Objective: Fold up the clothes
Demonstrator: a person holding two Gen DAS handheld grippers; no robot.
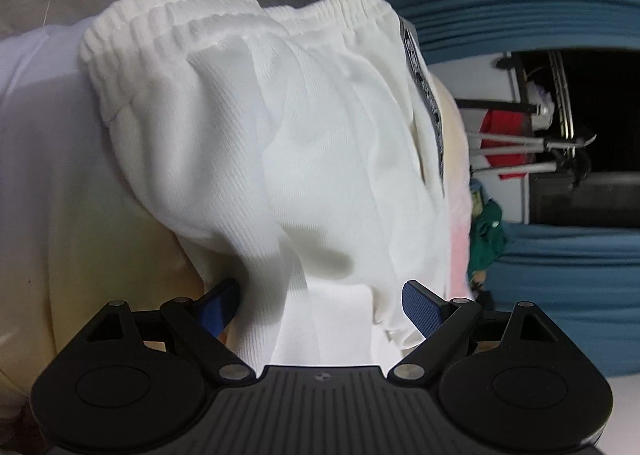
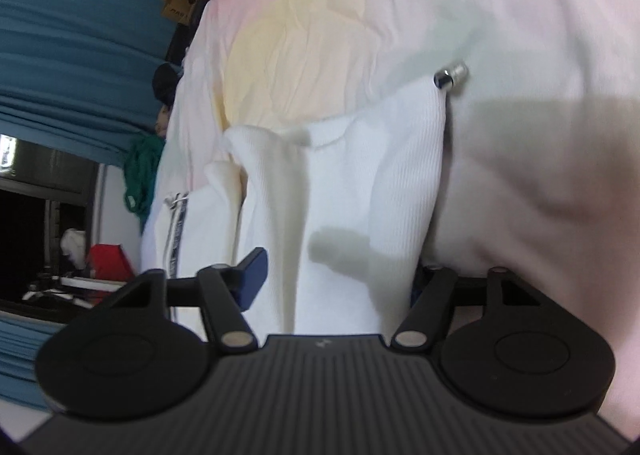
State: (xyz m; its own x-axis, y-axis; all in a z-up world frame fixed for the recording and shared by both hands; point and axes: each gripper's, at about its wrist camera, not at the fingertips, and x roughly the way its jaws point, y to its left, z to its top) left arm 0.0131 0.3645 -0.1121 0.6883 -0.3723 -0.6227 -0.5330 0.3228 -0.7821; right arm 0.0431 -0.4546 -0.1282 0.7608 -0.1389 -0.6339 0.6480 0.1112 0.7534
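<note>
White shorts (image 1: 304,143): ribbed knit garment with an elastic waistband (image 1: 224,15) and a dark printed side stripe (image 1: 430,95), lying on a pastel bedsheet (image 1: 80,215), which serves here as the landmark. Left wrist view: the waistband sits at the far end of the shorts, up the sheet; the leg end runs back toward the camera, so the long axis lies straight along the left gripper (image 1: 320,305) pointing line. The jaws stand wide, blue pads on either side of the leg fabric, which passes between them; no pad visibly presses it, so it counts as straddled, not gripped. The stripe edge lies toward the sheet's right-hand border. Right wrist view: the right gripper (image 2: 336,279) has a hem end of the shorts (image 2: 352,191) between its jaws, cloth running away up the sheet to a small metal cylinder (image 2: 450,76) resting just beside the far corner. One blue pad shows clear of the cloth on the left; the other is hidden behind the fabric, so whether it grips cannot be told. Judgement: both tools sit at the leg end, so the coming fold likely carries hem toward waistband.
</note>
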